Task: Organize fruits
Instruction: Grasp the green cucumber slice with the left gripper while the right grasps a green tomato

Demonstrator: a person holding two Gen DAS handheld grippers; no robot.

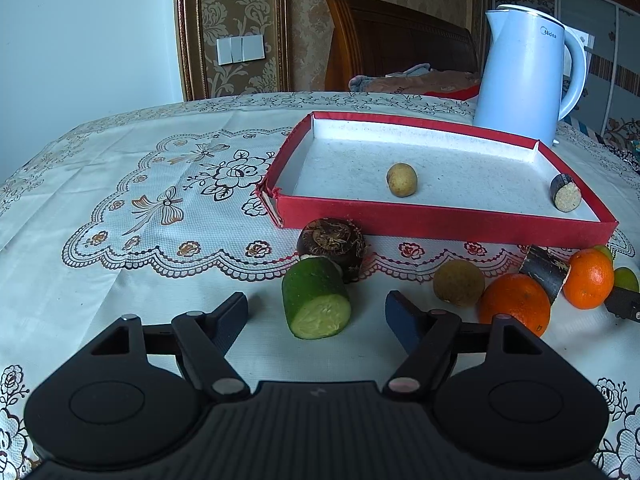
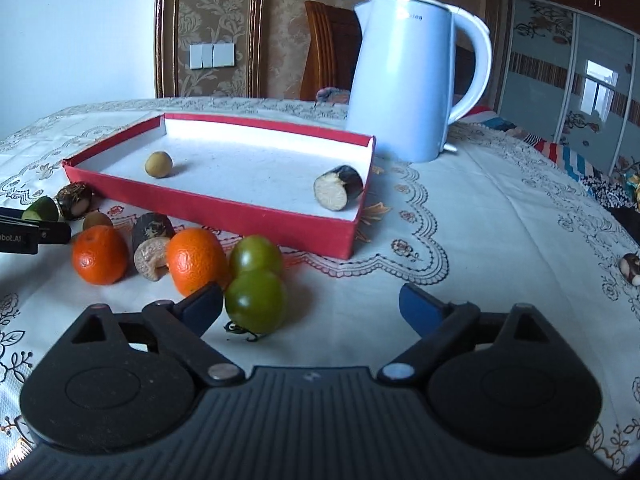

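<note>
My left gripper [image 1: 317, 300] is open, and a cut green cucumber piece [image 1: 310, 284] stands between its fingers untouched. Behind the piece lies a dark water chestnut [image 1: 332, 242]. My right gripper [image 2: 310, 292] is open too; a green tomato [image 2: 256, 300] sits just inside its left finger, with a second green tomato [image 2: 256, 256] behind. Two oranges [image 2: 100, 254] [image 2: 196, 260] and a dark-skinned cut piece [image 2: 152, 248] lie left of them. The red tray [image 2: 224, 204] holds a tan round fruit [image 2: 159, 164] and another dark cut piece [image 2: 338, 192].
A white kettle [image 2: 412, 76] stands behind the tray's right corner. A brown round fruit [image 1: 459, 282] lies beside the nearer orange [image 1: 516, 304]. A small dark item [image 2: 632, 268] rests near the table's right edge. A floral tablecloth [image 1: 160, 200] covers the table.
</note>
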